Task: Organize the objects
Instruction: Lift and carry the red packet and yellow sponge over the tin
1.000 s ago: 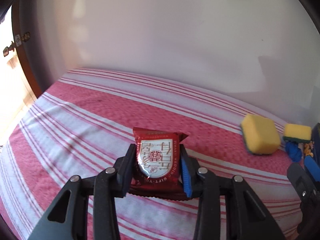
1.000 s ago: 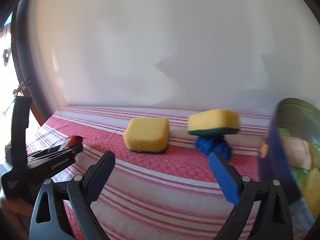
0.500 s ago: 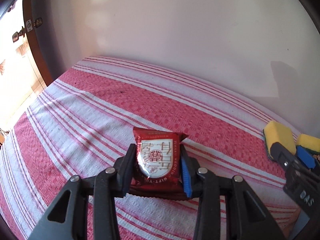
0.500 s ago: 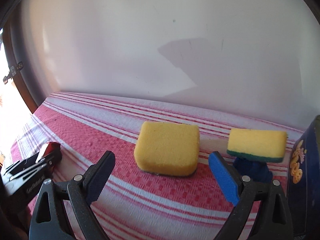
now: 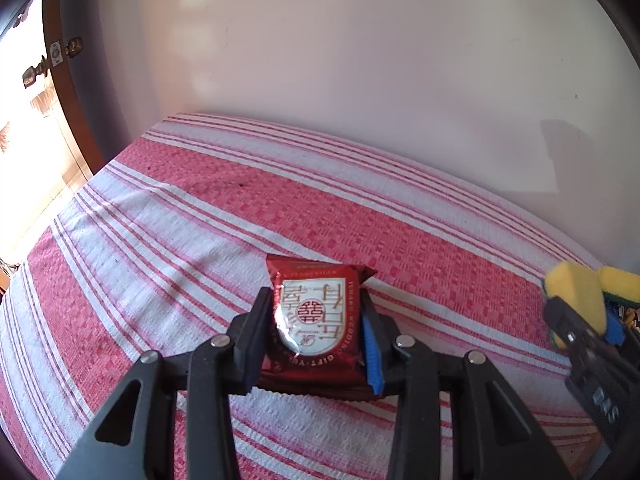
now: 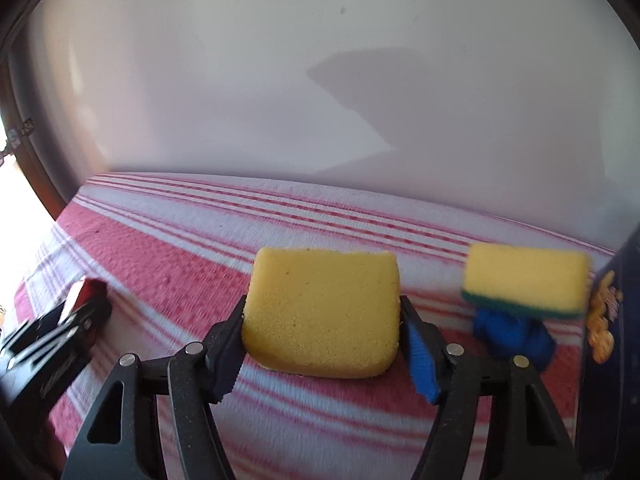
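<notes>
Black plastic right gripper [image 6: 320,350] (one blue pad, silver rivets).

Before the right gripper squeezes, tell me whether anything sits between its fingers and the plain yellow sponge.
Nothing visible does. The right gripper already straddles the plain yellow sponge, its jaws closing on both sides with only striped cloth beneath. The green-backed sponge sits apart, to the side.
</notes>
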### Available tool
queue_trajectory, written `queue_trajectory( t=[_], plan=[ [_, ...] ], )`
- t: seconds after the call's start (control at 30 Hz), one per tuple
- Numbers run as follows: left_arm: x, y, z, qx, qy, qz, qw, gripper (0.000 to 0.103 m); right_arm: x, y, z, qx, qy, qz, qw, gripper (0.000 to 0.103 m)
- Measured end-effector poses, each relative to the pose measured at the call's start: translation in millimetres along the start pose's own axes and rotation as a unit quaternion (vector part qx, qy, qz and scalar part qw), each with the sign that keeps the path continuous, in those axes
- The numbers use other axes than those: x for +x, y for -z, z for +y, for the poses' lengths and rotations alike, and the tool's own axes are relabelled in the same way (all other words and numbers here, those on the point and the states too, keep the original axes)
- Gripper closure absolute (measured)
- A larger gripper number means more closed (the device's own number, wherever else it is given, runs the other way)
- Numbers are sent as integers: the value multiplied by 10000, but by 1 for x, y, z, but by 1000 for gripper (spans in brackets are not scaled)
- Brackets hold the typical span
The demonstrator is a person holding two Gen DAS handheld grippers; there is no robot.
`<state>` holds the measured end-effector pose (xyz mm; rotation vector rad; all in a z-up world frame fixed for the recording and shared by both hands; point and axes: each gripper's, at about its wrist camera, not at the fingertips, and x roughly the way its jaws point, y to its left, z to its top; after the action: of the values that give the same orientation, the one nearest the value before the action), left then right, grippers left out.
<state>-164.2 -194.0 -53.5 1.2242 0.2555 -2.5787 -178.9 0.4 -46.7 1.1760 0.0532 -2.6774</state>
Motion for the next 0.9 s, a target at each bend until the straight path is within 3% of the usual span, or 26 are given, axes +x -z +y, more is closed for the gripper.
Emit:
queue_trajectory(
  t=[0.27, 0.53, 0.9],
  plan=[
    [-8, 6, -12, 75, 76, -95, 9999, 64, -60, 43, -16, 169, 59, -561, 9983, 32],
    [-38, 26, -54, 641, 167, -539, 9963, 64, -106, 71, -56, 479, 384, -978, 9933, 32],
    [-74, 56, -81, 989, 307, -904, 9905, 64, -130, 86, -79, 540, 535, -1215, 9897, 32]
  ],
)
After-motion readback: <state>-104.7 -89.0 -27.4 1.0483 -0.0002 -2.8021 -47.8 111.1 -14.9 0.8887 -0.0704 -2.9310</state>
